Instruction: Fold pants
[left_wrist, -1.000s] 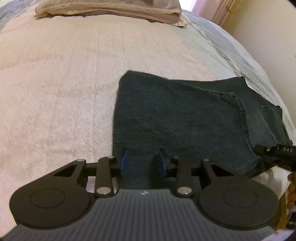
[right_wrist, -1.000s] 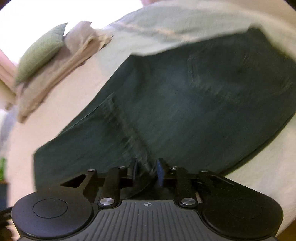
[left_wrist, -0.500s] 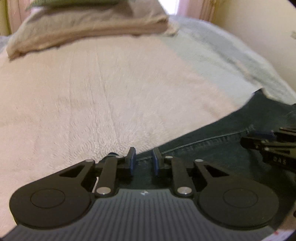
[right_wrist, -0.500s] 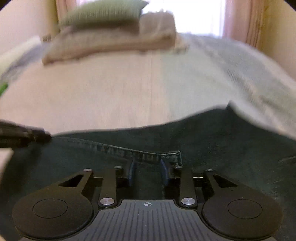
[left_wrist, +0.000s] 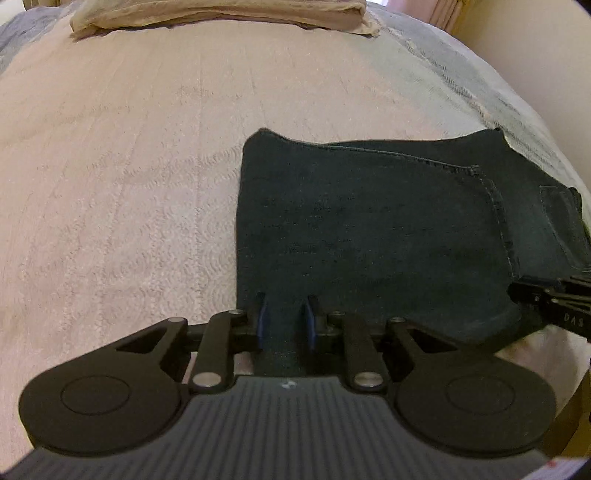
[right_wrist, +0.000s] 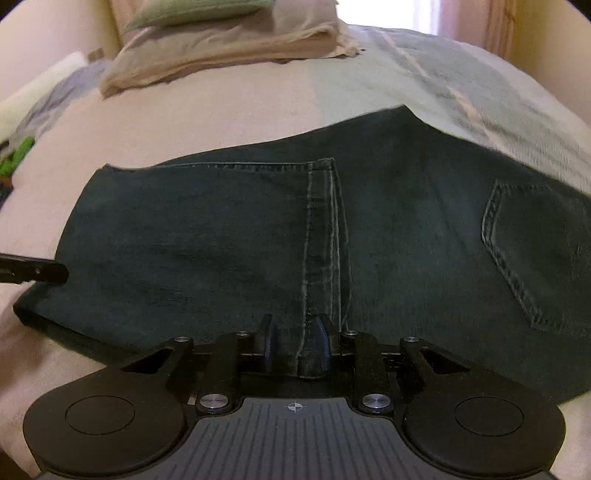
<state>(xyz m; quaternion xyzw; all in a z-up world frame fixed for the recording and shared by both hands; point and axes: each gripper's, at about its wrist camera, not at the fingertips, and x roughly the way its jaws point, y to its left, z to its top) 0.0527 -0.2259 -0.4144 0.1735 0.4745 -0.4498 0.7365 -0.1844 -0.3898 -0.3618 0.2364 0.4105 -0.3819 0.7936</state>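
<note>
- The dark blue jeans (left_wrist: 369, 229) lie folded into a compact block on the bed's pale quilted bedspread (left_wrist: 122, 177), on its near part, well apart from the stacked pillows (left_wrist: 221, 13) at the far end.
- The left gripper (left_wrist: 285, 319) sits at the near left corner of the jeans; a strip of denim runs up between its blue pads (left_wrist: 261, 320), and the narrow jaws pinch that cloth.
- The right gripper (right_wrist: 295, 345) sits at the near edge of the jeans, at the double-stitched seam (right_wrist: 321, 243); a fold of denim with the seam is clamped between its dark pads (right_wrist: 320, 341).
- From the right wrist view a back pocket (right_wrist: 532, 254) shows on the part of the jeans right of the seam, and the far edge of the jeans reaches the blue-grey panel (right_wrist: 424, 81) of the bedspread.
- A green pillow (right_wrist: 192, 11) tops the beige ones beyond the jeans.
- The tip of each gripper shows at the edge of the other's view, beside the jeans.
</note>
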